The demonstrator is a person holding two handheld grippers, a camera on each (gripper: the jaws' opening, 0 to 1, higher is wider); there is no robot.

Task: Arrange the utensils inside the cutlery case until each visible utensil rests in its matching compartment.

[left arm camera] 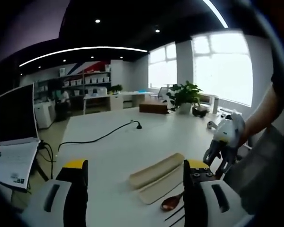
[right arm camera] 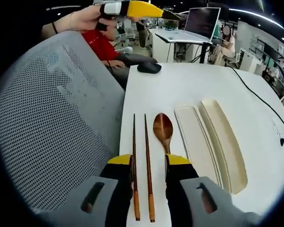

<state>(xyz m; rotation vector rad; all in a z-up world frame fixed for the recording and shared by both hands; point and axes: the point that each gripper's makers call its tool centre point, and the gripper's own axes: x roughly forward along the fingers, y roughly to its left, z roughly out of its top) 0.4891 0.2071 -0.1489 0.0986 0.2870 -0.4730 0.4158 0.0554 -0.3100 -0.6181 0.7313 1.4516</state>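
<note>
Right gripper (right arm camera: 148, 175): jaws slightly apart, standing either side of the chopsticks near their handle ends; whether the pads already touch the wood I cannot tell. It looks lined up along the sticks, probably so both can be pinched in one grip.
Left gripper (left arm camera: 132, 177): jaws spread wide, nothing between them, held above the table (left arm camera: 113, 142) and aimed across it; likely waiting while the other hand works. In the right gripper view it shows at the top, yellow-tipped, held in a hand (right arm camera: 83, 19) well away from the utensils.
Chopsticks (right arm camera: 141, 161): two dark sticks lying side by side, close to parallel, near the table edge beside the mesh chair back (right arm camera: 52, 118). Not in the case.
Spoon (right arm camera: 163, 127): wooden, bowl pointing away, just beside the chopsticks, between them and the case. Also on the bare table.
Case (right arm camera: 227, 146): pale, in two long halves lying side by side, just beside the spoon. Both troughs look empty, open side up, ready to receive.
Progress: my reading is that nothing is sorted yet; every utensil is still to go in.
Next move: close on the sticks, lift, carry over the spoon to a trough.
Risk: one stick may slip or twist out of a shared grip.
Other things: a black cable (left arm camera: 99, 137) and a laptop (left arm camera: 14, 118) sit well apart from the work.
</note>
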